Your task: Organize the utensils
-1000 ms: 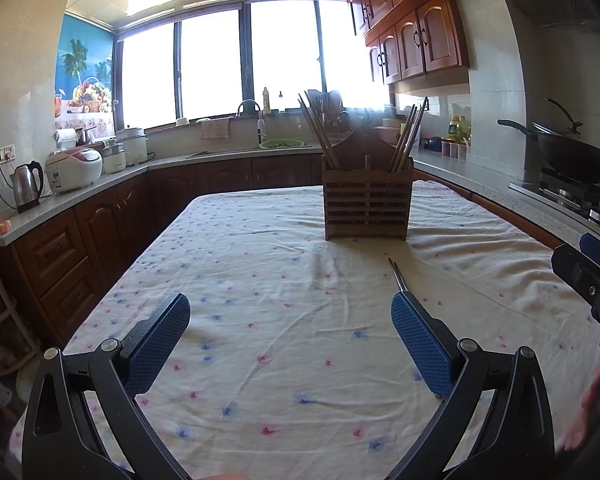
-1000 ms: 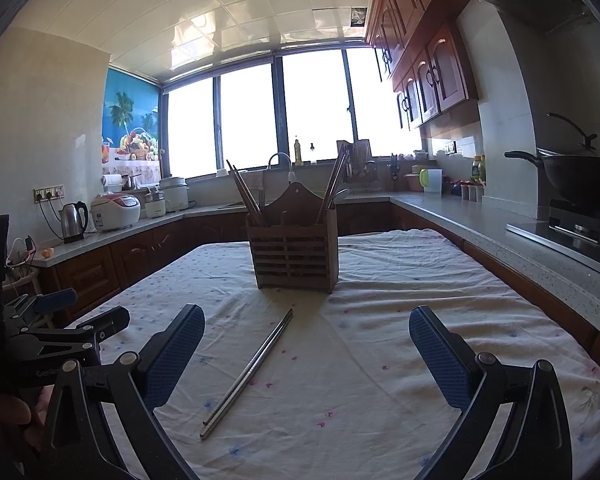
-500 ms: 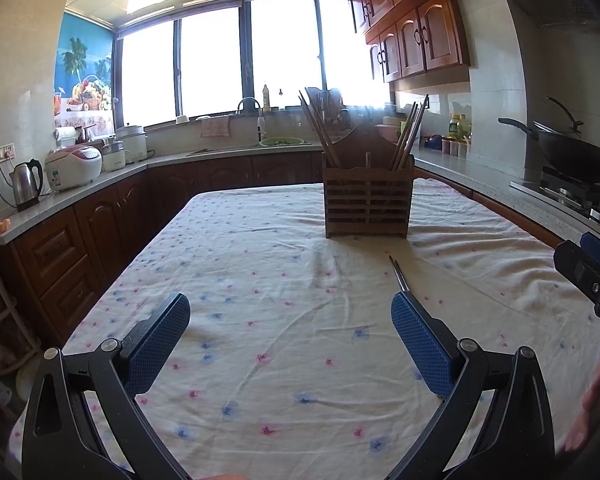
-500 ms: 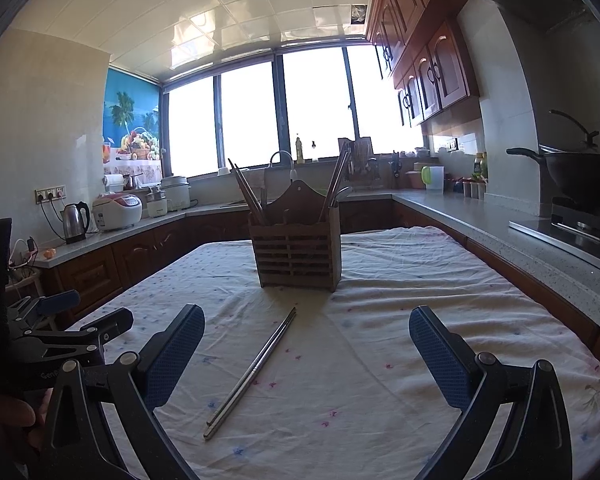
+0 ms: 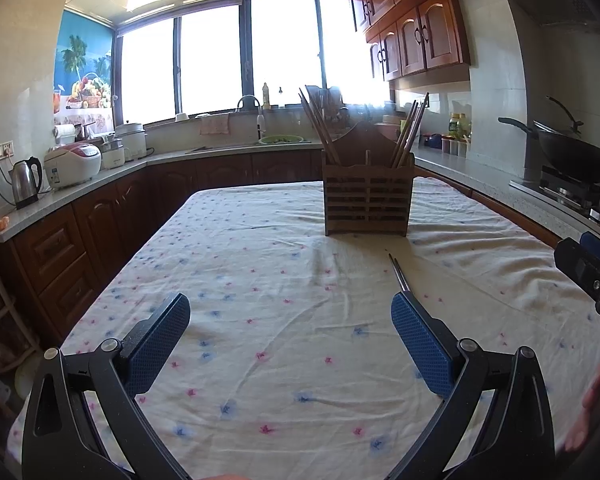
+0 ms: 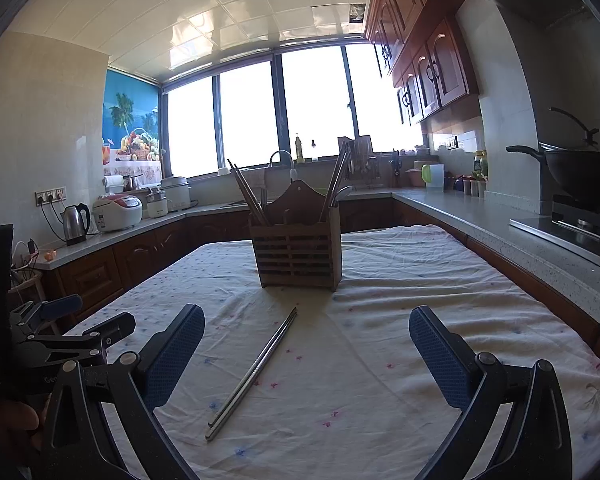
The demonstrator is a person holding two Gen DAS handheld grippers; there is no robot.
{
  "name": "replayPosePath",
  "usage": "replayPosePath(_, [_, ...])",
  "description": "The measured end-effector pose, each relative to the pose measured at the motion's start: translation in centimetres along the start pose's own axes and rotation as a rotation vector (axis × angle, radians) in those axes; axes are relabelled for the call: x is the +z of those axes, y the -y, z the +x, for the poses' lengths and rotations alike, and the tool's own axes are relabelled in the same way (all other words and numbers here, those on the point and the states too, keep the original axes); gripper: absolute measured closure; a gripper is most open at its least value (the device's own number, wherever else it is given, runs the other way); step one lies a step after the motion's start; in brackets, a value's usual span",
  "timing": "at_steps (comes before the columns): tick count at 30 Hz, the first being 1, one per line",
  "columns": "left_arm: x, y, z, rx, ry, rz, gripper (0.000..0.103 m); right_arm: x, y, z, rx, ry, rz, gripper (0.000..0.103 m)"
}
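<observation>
A long table is covered by a white tablecloth with small pink and blue flowers (image 5: pixel 260 280). Near the far end of the tabletop stands a brown wooden utensil holder with slatted sides and a pointed back (image 5: pixel 367 208). Brown wooden chopsticks (image 5: pixel 318 128) lean out of its left part, and more sticks lean out of its right part. In the right wrist view a silver spoon (image 6: pixel 342 194) also pokes out on the right side. A pair of shiny metal chopsticks (image 6: pixel 252 372) lies flat on the cloth, in front of the holder and apart from it. The two sticks lie side by side and touch each other, with the far tips pointing toward the holder. The left gripper (image 5: pixel 290 344) has black arms and blue pads. It hangs above the near end of the tabletop, wide open, with nothing between its fingers. In its view only the far tips of the metal chopsticks show past the right pad. The right gripper (image 6: pixel 306 356) looks the same. It is wide open too and holds nothing. The metal chopsticks lie on the cloth below the gap between its fingers, closer to the left one. A person's hand (image 5: pixel 592 404) shows at the right edge of the left wrist view.
</observation>
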State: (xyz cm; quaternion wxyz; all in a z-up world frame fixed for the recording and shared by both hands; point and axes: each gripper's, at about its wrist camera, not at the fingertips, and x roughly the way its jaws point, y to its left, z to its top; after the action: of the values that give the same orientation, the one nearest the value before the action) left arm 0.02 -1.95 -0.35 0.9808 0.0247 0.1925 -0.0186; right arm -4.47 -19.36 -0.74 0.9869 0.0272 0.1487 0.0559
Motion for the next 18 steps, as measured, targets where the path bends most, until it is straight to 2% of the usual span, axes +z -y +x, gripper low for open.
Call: replayPosePath(18, [0.00, -0.02, -0.04, -0.001, -0.002, 0.002, 0.000, -0.07, -0.49, -0.05, 0.000, -0.005, 0.003, 0.000])
